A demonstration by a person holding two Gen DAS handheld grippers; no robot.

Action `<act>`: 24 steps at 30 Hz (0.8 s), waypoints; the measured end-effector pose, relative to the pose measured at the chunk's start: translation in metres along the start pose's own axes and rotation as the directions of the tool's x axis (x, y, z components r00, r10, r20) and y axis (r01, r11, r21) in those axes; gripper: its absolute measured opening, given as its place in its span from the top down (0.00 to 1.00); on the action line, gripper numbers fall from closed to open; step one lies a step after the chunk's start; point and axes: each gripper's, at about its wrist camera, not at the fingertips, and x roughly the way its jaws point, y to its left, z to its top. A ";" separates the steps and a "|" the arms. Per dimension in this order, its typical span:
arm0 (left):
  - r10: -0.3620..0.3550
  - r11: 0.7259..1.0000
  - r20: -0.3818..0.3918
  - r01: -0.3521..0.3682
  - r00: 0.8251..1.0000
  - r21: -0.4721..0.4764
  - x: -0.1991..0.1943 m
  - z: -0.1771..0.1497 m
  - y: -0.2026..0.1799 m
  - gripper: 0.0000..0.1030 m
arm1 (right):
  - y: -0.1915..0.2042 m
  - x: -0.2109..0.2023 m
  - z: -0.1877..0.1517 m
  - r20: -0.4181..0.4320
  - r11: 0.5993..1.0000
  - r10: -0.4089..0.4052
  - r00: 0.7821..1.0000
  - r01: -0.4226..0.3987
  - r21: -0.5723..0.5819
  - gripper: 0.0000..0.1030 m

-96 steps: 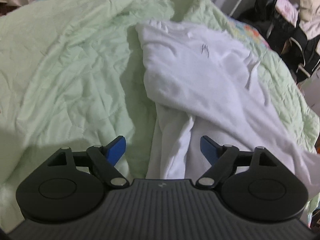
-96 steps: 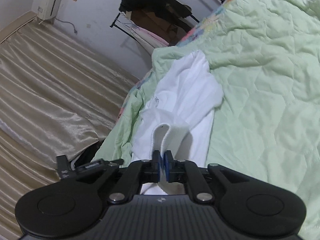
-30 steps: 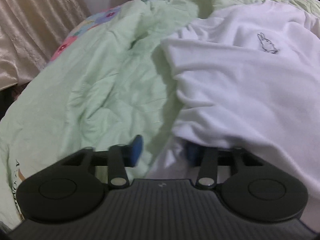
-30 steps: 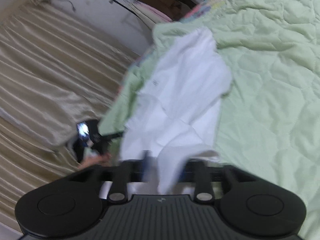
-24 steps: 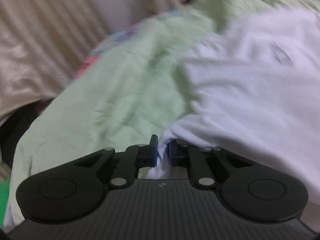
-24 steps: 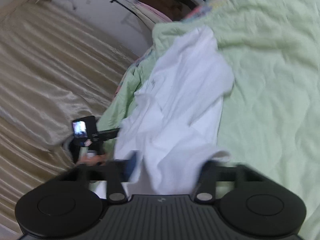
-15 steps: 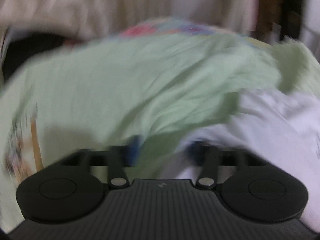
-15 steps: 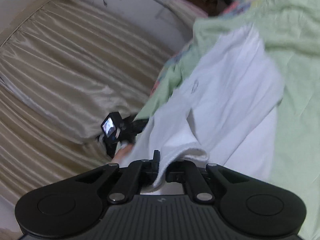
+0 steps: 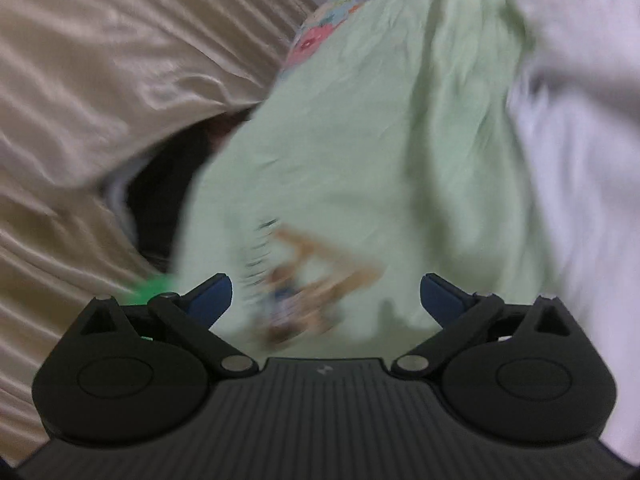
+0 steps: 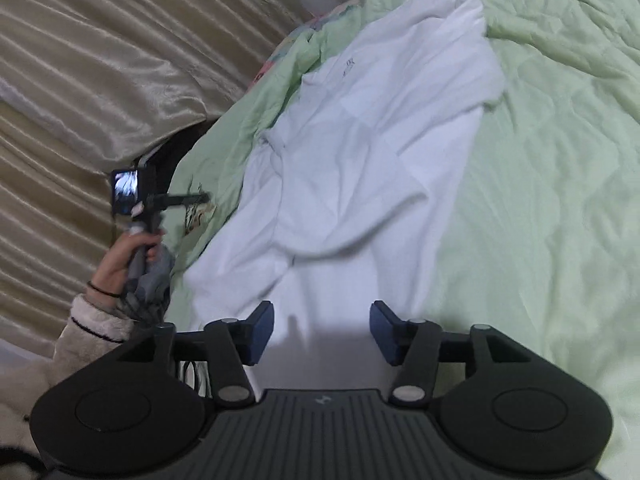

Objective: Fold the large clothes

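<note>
Far left, a pleated beige satin curtain (image 10: 92, 60) hangs beside the bed. In the right wrist view a bare hand (image 10: 120, 256) grips the left gripper (image 10: 202, 199) near the bed's left edge; in its own view the left gripper (image 9: 326, 298) is spread wide, holding nothing, over a blurred cartoon print (image 9: 316, 280) on the pale green quilted blanket (image 10: 560, 160). The large white cotton shirt (image 10: 372, 152) lies rumpled along the blanket. The right gripper (image 10: 322, 334) gapes wide over its near hem, gripping nothing.

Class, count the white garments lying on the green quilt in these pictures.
1: a white shirt spread along the green quilt, directly ahead of the open right tool. Others may lie out of view.
</note>
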 end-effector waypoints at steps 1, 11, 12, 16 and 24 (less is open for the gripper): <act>-0.045 0.999 -0.029 0.046 0.999 0.024 -0.006 -0.015 0.010 0.00 | 0.000 -0.008 -0.004 -0.010 1.000 0.003 1.000 -0.003 0.002 0.46; -0.644 0.720 0.036 0.622 0.764 -0.309 -0.039 -0.127 0.018 0.00 | -0.015 -0.025 -0.041 -0.010 0.996 0.015 1.000 -0.014 0.091 0.42; -0.661 0.699 0.054 0.639 0.749 -0.321 -0.035 -0.127 0.006 0.00 | -0.015 -0.022 -0.043 0.005 0.996 0.005 1.000 -0.006 0.084 0.42; -0.735 0.620 0.073 0.712 0.674 -0.331 -0.023 -0.128 -0.037 0.01 | -0.014 -0.013 -0.050 0.056 0.998 -0.018 0.998 0.015 0.061 0.42; -0.741 0.647 0.066 0.737 0.668 -0.196 -0.050 -0.116 -0.072 0.70 | 0.000 -0.014 -0.066 0.055 0.995 -0.039 0.998 0.044 -0.088 0.62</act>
